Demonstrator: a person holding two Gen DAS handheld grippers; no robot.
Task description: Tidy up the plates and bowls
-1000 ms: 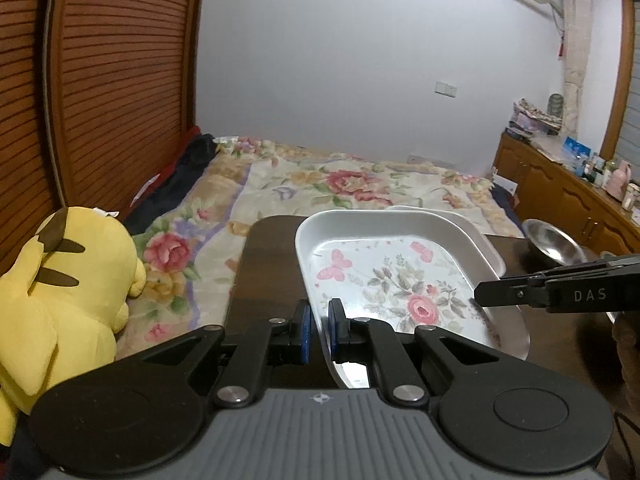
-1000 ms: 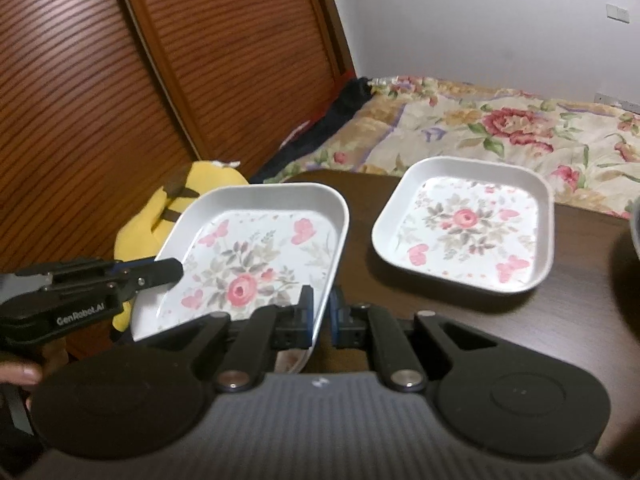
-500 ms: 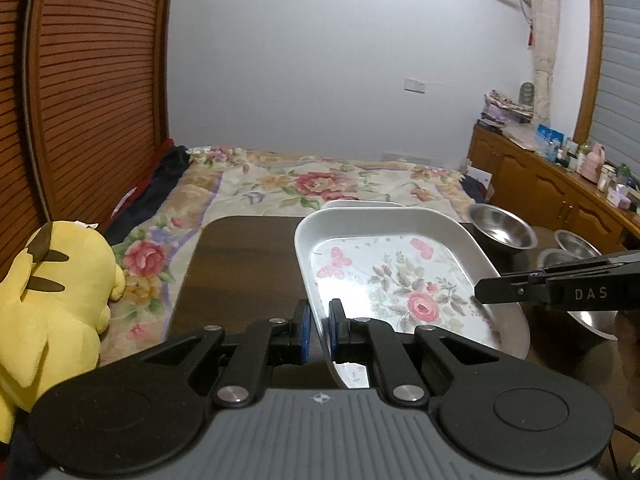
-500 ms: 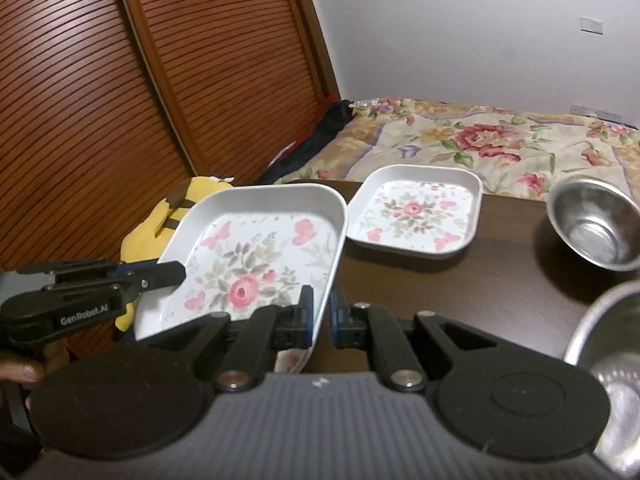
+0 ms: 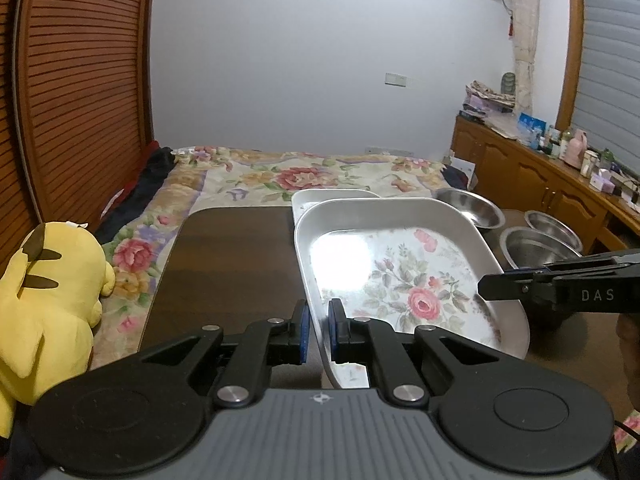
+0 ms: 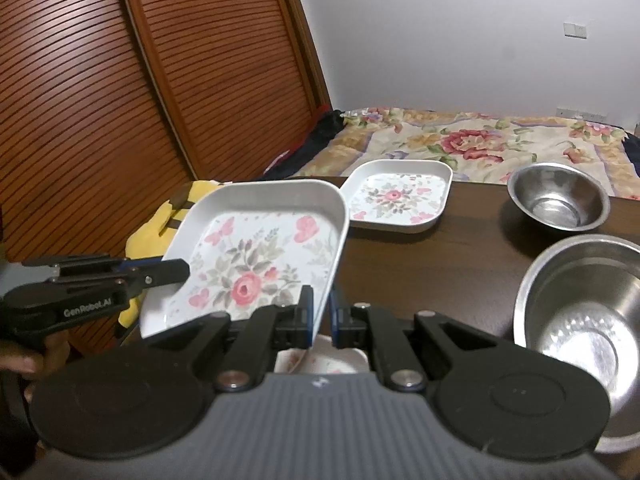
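A square white plate with a rose pattern (image 5: 400, 276) (image 6: 256, 268) hangs tilted above the dark wooden table (image 5: 232, 264) (image 6: 452, 276), held from both sides. My left gripper (image 5: 318, 328) (image 6: 176, 272) is shut on its left rim. My right gripper (image 6: 320, 320) (image 5: 486, 286) is shut on its right rim. A second, matching plate (image 5: 332, 196) (image 6: 400, 196) lies flat at the table's far edge. Steel bowls stand to the right: one far (image 5: 468, 206) (image 6: 558, 196), one near and large (image 6: 580, 312), and two close together (image 5: 552, 228) (image 5: 528, 250).
A yellow plush toy (image 5: 48, 304) (image 6: 160, 228) sits left of the table beside slatted wooden doors (image 6: 120, 100). A bed with a floral cover (image 5: 280, 176) lies beyond the table. A cluttered wooden cabinet (image 5: 540, 184) runs along the right wall.
Both grippers carried the plate back from the table's far end; the second plate now looks smaller and farther off. Steel bowls have come into view on the right.
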